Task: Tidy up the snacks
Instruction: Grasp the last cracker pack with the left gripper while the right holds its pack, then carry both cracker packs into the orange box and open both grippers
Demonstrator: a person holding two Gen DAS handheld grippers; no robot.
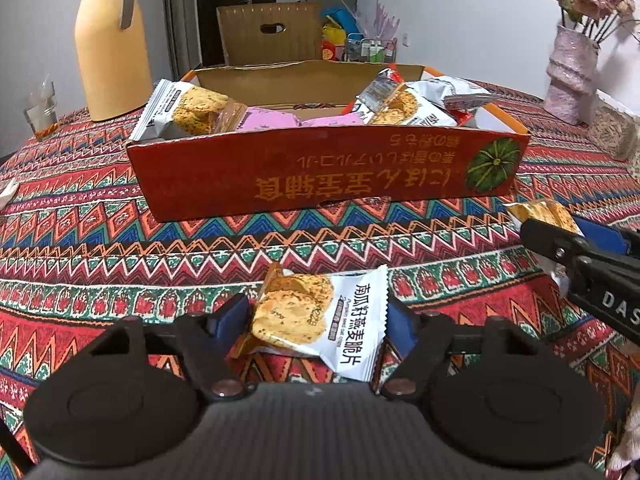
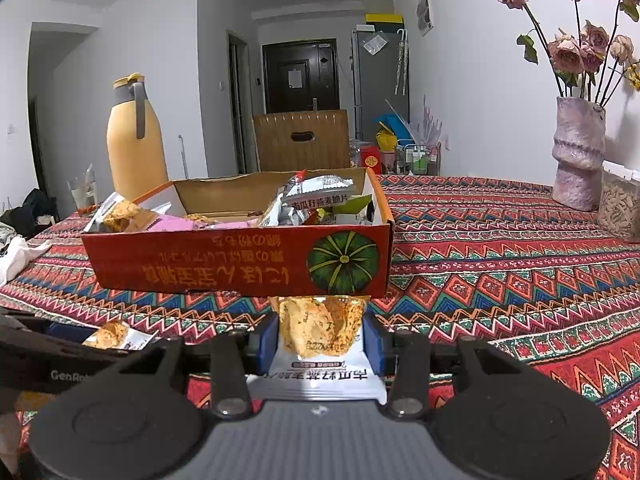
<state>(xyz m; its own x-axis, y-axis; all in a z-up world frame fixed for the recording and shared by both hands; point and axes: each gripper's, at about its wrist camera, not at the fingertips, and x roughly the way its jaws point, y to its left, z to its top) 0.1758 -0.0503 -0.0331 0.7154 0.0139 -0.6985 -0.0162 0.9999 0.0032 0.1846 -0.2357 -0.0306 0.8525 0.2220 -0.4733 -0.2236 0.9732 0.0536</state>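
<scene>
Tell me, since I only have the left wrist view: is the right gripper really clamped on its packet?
Observer: Yes. The right wrist view shows the right gripper with both blue pads pressed against the sides of a pumpkin seed oat crisp packet.
Operator: Where does it sit against the box?
Observer: In front of the red cardboard box, under its pumpkin print, not yet over the rim.
Operator: Is there anything at the box's right end that I miss?
Observer: A green wrapper is tucked against the right wall, beside the silver packets.
</scene>
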